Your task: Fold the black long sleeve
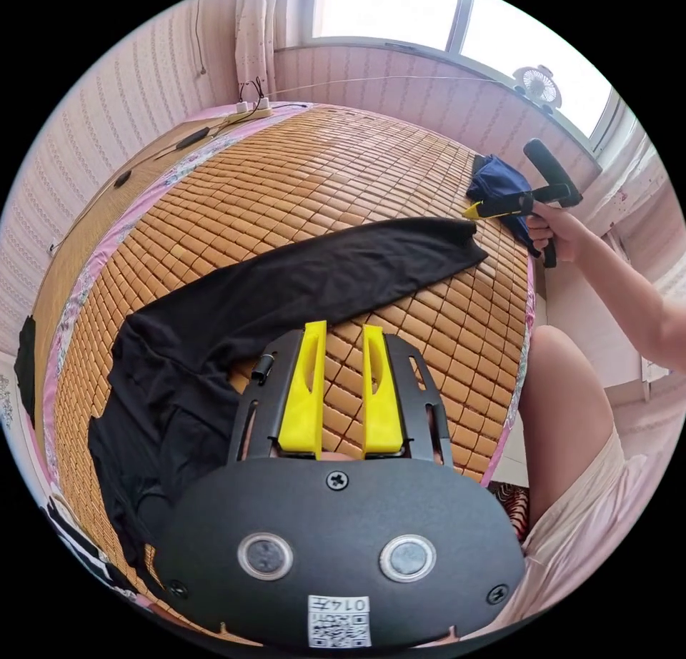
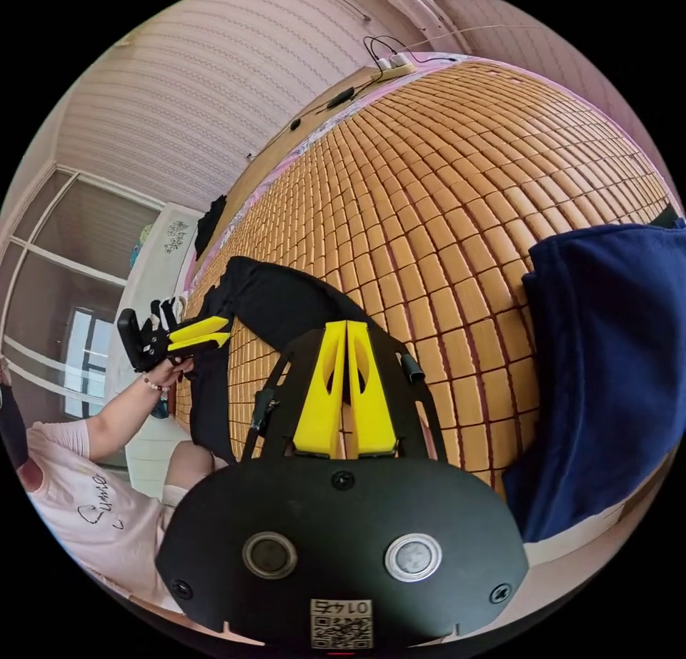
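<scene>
**Q:** Tool positions first: where do they stand against the shirt?

**A:** Left tool [image 1: 341, 330] hangs with a narrow gap between its jaws, gripping nothing, bare mat showing between them; the black long sleeve [image 1: 236, 316] lies just beyond its tips. Right tool [image 2: 346, 328] has its jaws pressed together, and in the left gripper view its tips sit right at the cuff; whether cloth is caught between them I cannot tell.

**Q:** How does the garment run?

**A:** Body bunched near the left tool, one sleeve stretched long toward the right tool. So the right hand [image 1: 554, 234] is nearer the cuff, the left nearer the body.

**Q:** What is under it?

**A:** A bed covered by a bamboo mat [image 1: 300, 166], with a navy garment [image 2: 607, 373] beyond the cuff. Past the bed, a window [image 1: 429, 8] with a small fan [image 1: 537, 83] on its sill, and striped pink wallpaper.
</scene>
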